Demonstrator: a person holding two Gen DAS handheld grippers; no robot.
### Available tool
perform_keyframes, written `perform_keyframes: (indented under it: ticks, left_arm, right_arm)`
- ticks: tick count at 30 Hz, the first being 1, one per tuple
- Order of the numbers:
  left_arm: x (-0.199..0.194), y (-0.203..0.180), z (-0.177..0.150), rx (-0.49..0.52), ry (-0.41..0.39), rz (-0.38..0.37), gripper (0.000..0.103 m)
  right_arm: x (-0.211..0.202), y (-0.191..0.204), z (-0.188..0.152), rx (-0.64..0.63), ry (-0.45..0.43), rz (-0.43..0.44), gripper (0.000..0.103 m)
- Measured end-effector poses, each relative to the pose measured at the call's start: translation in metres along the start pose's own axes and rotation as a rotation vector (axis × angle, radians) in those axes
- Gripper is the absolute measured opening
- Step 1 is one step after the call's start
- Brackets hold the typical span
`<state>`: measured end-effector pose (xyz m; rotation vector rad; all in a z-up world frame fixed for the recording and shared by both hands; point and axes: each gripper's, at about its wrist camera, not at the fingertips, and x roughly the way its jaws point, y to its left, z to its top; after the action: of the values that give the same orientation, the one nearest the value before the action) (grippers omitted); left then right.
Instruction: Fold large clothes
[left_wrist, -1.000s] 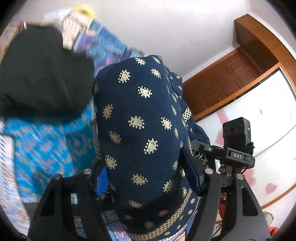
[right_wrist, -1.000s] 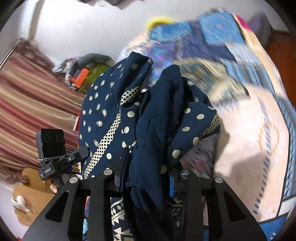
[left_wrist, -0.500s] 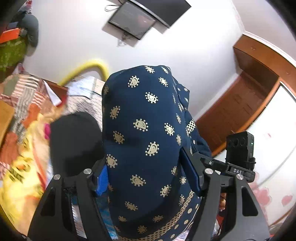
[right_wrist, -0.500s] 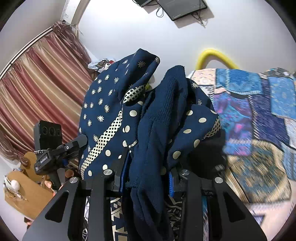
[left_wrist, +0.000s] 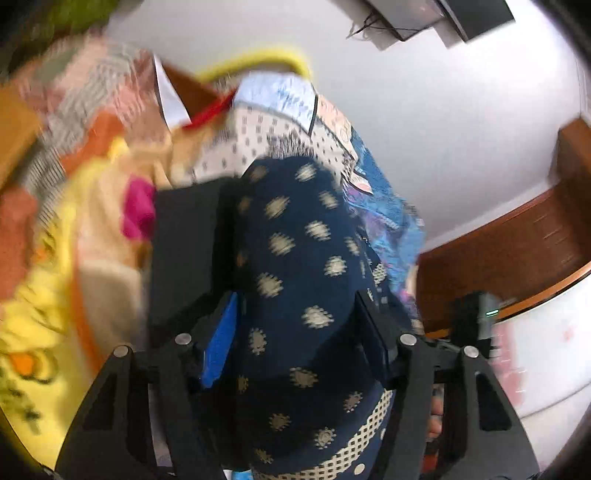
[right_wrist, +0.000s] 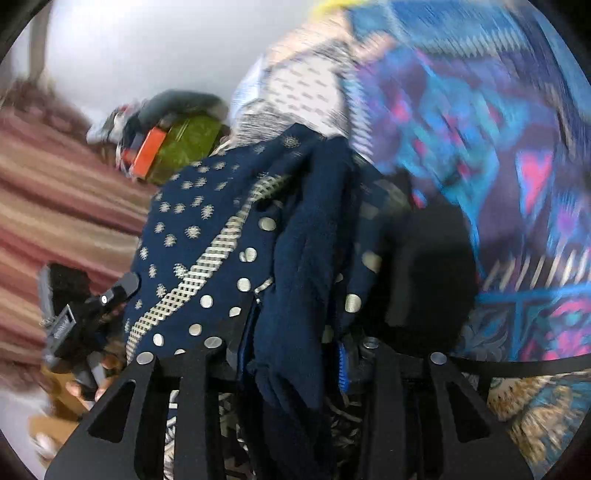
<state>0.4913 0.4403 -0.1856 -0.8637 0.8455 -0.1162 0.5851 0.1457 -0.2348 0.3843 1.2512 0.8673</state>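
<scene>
Left wrist view: with both grippers' jaws clamped on the navy garment (left_wrist: 295, 280), left gripper (left_wrist: 295, 339) just tightening and right gripper (right_wrist: 295, 354) easing slightly, keep it taut and lower it flat onto the bed (right_wrist: 498, 177).

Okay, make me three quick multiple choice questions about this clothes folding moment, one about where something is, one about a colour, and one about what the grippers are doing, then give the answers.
1. Where does the navy patterned garment sit in the left wrist view?
A. Between the left gripper's fingers
B. Flat on the bed
C. On the wall

2. What colour are the pads on the gripper fingers?
A. Red
B. Blue
C. Green

3. What is the right gripper doing?
A. Hanging empty
B. Clamped on bunched navy cloth
C. Holding a box

Answers: 1 A, the cloth rises from between the fingers. 2 B, a blue pad shows beside the cloth. 3 B, folds of cloth are pinched between both fingers.
</scene>
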Motion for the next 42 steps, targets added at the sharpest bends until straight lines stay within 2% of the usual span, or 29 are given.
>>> perform_keyframes:
  ticks: [1,3,6,8,10,12,15,19,21,22,26,30,33,35,36,37,38,39,40,42]
  left_arm:
    - [-0.002,0.000,-0.001,-0.005,0.001,-0.016,0.062]
    - [-0.009,-0.010,-0.009,0.042,-0.020,0.015,0.062]
    - [-0.024,-0.037,-0.026,0.158,-0.051,0.147,0.062]
    - [-0.033,-0.052,-0.036,0.228,-0.061,0.216,0.062]
    - [-0.042,-0.066,-0.046,0.292,-0.076,0.277,0.062]
    - [-0.057,-0.088,-0.061,0.352,-0.098,0.319,0.062]
    - [-0.088,-0.125,-0.085,0.421,-0.144,0.328,0.062]
    - [-0.147,-0.184,-0.127,0.513,-0.274,0.317,0.062]
    - [-0.185,-0.220,-0.159,0.585,-0.374,0.312,0.062]
    - [-0.194,-0.231,-0.169,0.609,-0.406,0.316,0.062]
    - [-0.251,-0.280,-0.242,0.723,-0.619,0.322,0.062]
    - [-0.283,-0.305,-0.308,0.770,-0.779,0.331,0.063]
    - [-0.293,-0.313,-0.351,0.798,-0.890,0.361,0.064]
    - [-0.296,-0.314,-0.377,0.806,-0.965,0.388,0.071]
    - [-0.298,-0.313,-0.388,0.799,-0.990,0.388,0.074]
    - [-0.300,-0.312,-0.396,0.784,-1.002,0.382,0.081]
    - [-0.302,-0.310,-0.402,0.768,-1.008,0.372,0.087]
    - [-0.303,-0.308,-0.405,0.750,-1.010,0.361,0.089]
    - [-0.304,-0.305,-0.409,0.731,-1.009,0.358,0.092]
    - [-0.301,-0.298,-0.414,0.702,-1.014,0.378,0.095]
  right_arm:
    - [-0.001,-0.008,-0.001,0.015,0.002,0.036,0.035]
    - [-0.009,-0.009,-0.003,0.000,0.000,0.034,0.039]
    - [-0.028,0.009,-0.009,-0.106,-0.020,-0.091,0.040]
    - [-0.047,0.030,-0.020,-0.214,-0.060,-0.202,0.040]
    - [-0.071,0.055,-0.035,-0.302,-0.102,-0.266,0.040]
    - [-0.094,0.077,-0.045,-0.362,-0.151,-0.288,0.040]
    - [-0.133,0.110,-0.068,-0.426,-0.242,-0.285,0.040]
    - [-0.198,0.158,-0.111,-0.507,-0.390,-0.213,0.040]
    - [-0.228,0.179,-0.135,-0.552,-0.464,-0.179,0.040]
    - [-0.245,0.190,-0.151,-0.577,-0.508,-0.163,0.040]
    - [-0.289,0.218,-0.203,-0.656,-0.658,-0.115,0.040]
    - [-0.318,0.230,-0.259,-0.692,-0.785,-0.095,0.040]
    - [-0.324,0.231,-0.289,-0.706,-0.833,-0.095,0.040]
    - [-0.325,0.232,-0.309,-0.712,-0.867,-0.121,0.040]
    - [-0.325,0.232,-0.314,-0.713,-0.879,-0.135,0.042]
    - [-0.324,0.232,-0.320,-0.714,-0.890,-0.150,0.045]
    - [-0.322,0.231,-0.324,-0.712,-0.900,-0.163,0.052]
    - [-0.323,0.229,-0.327,-0.709,-0.906,-0.169,0.061]
    - [-0.323,0.228,-0.330,-0.703,-0.914,-0.177,0.065]
    - [-0.324,0.226,-0.332,-0.692,-0.930,-0.193,0.079]
